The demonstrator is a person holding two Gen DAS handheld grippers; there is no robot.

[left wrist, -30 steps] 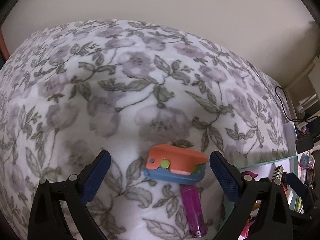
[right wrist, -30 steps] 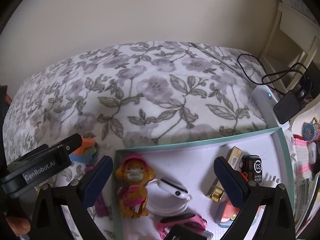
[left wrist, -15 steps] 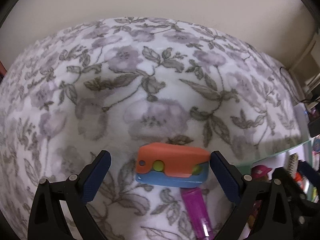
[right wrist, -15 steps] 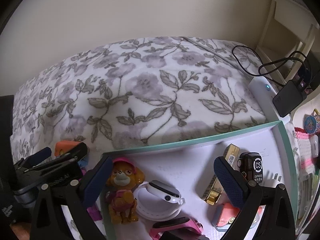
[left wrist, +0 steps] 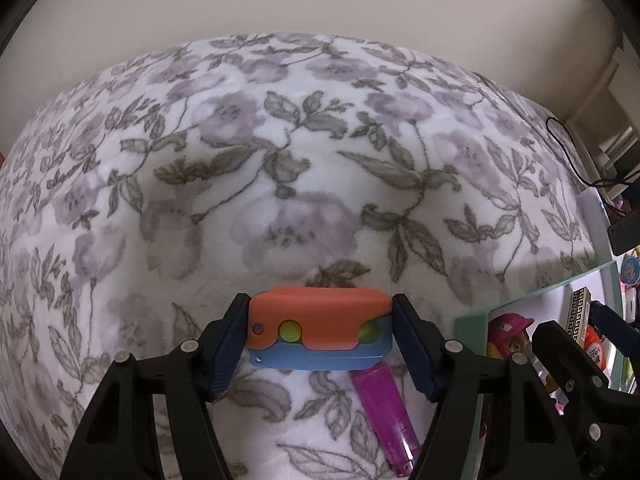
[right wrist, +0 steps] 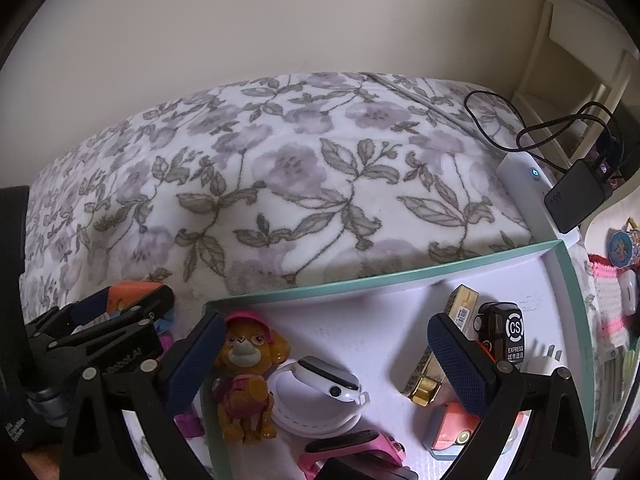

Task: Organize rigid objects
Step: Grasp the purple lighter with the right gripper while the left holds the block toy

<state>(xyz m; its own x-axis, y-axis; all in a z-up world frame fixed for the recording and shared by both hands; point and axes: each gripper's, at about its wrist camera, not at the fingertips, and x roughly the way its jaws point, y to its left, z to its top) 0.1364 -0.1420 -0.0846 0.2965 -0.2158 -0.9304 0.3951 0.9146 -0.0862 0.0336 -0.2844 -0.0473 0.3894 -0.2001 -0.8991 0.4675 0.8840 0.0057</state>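
An orange and blue folding toy (left wrist: 320, 320) lies on the floral blanket (left wrist: 280, 160). My left gripper (left wrist: 320, 312) straddles it, jaws closing, with both blue pads (left wrist: 228, 344) against the toy's ends. A purple lighter (left wrist: 384, 404) lies just below the toy. In the right wrist view, the left gripper (right wrist: 120, 304) shows at the left with the toy (right wrist: 128, 290) between its fingers. My right gripper (right wrist: 326, 322) hangs open above the green-rimmed tray (right wrist: 360, 280), holding nothing.
The tray holds a dog figure (right wrist: 244, 360), a white watch (right wrist: 328, 376), a gold lighter (right wrist: 440, 348), a black toy car (right wrist: 500, 332), a pink watch (right wrist: 352, 448) and another orange toy (right wrist: 452, 432). A white device (right wrist: 528, 188) and a black charger (right wrist: 576, 196) with cables lie at the bed's right edge.
The left gripper has come down around the orange and blue toy, and its jaws have narrowed from wide open onto the toy's ends. The right gripper has stayed over the tray.
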